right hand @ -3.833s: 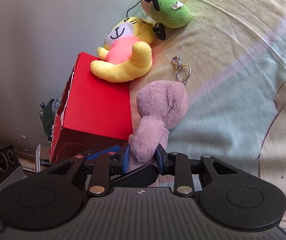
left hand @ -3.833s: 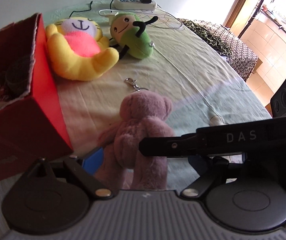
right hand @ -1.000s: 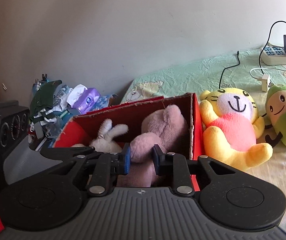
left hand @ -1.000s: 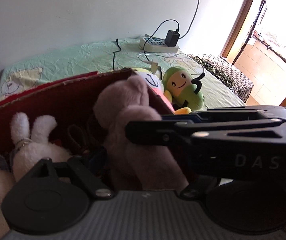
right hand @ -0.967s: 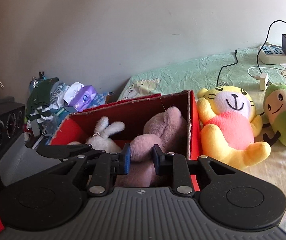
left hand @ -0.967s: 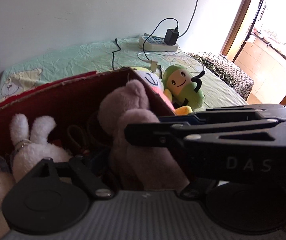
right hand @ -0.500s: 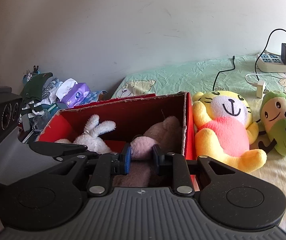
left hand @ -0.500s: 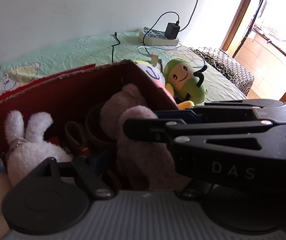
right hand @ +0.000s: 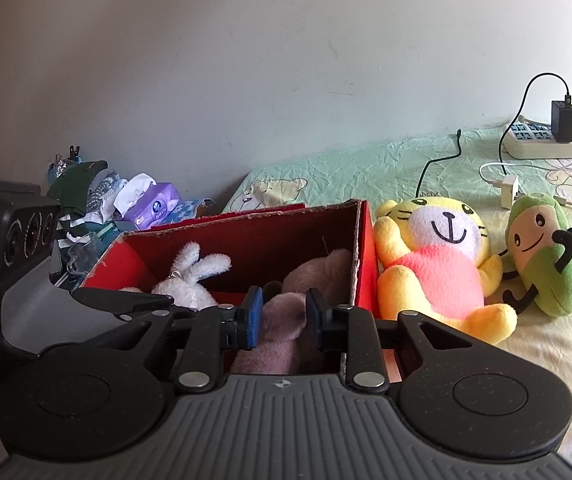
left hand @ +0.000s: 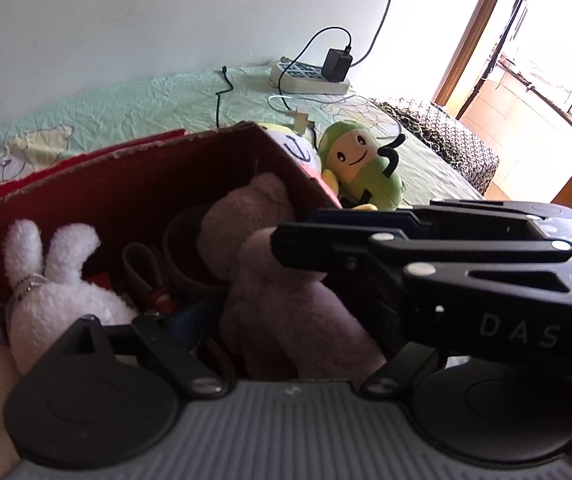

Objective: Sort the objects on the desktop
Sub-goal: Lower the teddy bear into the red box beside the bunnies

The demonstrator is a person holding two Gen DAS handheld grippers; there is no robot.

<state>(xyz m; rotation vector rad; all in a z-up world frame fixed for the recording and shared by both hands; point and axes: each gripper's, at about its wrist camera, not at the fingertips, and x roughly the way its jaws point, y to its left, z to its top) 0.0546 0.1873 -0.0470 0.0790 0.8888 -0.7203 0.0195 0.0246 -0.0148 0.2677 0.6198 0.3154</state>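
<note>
- Pink and fuzzy, the plush bear (right hand: 282, 316) sits between the pads of our right gripper (right hand: 284, 316), which squeezes one of its soft limbs.
- We have carried the bear off the bed sheet and lowered it. A moment ago it stuck up above the rim; now it rests down inside the red cardboard box (right hand: 246, 224), at the right end.
- We think this toy is almost sorted. We only need to let go of it.
- Our left gripper (left hand: 190, 320) hovers over the box too. We cannot tell how its jaws stand.
- "DAS" (left hand: 518, 334) is written in pale letters on the right gripper's side.
- Next to the bear lies a white plush bunny (right hand: 194, 276).
- Beside the box wait a yellow tiger toy (right hand: 438, 264) and a green bug toy (right hand: 542, 256).
- Farther back is a power strip (right hand: 542, 142) with a charger. A purple tissue pack (right hand: 154, 204) has tiny writing we cannot read.
</note>
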